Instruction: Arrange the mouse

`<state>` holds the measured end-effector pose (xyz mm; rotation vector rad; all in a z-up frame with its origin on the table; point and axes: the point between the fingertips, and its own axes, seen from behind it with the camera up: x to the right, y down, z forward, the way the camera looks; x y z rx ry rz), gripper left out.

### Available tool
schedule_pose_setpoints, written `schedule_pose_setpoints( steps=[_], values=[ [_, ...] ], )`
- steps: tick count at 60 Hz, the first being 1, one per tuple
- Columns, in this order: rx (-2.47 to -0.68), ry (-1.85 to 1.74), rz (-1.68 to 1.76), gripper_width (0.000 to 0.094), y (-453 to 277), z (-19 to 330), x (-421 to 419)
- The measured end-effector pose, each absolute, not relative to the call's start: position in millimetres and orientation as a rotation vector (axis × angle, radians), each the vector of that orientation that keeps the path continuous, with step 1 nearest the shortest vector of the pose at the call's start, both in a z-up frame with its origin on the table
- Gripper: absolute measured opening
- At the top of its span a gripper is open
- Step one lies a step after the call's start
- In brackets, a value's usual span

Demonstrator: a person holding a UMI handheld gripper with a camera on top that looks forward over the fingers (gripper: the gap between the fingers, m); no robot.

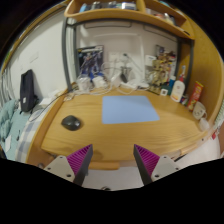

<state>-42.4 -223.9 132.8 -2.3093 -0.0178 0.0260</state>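
A dark grey mouse (71,122) lies on the wooden desk (120,135), left of a light blue mouse mat (130,109). The mouse sits on the bare wood, apart from the mat. My gripper (113,158) is held above the desk's near edge, well short of both mouse and mat. Its fingers (78,160) with purple pads stand wide apart with nothing between them. The mouse is ahead and to the left of the left finger.
A shelf unit (120,15) stands over the back of the desk. Boxes, bottles and small items (170,75) line the back and right side. A dark object (28,92) sits at the far left. A white item (197,110) lies at the right edge.
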Motion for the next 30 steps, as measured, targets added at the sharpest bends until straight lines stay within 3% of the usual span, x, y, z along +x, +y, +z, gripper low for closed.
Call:
schedule_pose_setpoints(
  steps=[14, 30],
  values=[
    [-2.384, -0.167, 0.052, 0.0833, -200, 135, -88],
    [-2.425, -0.18, 0.018, 0.0829, -137, 147, -75]
  ],
)
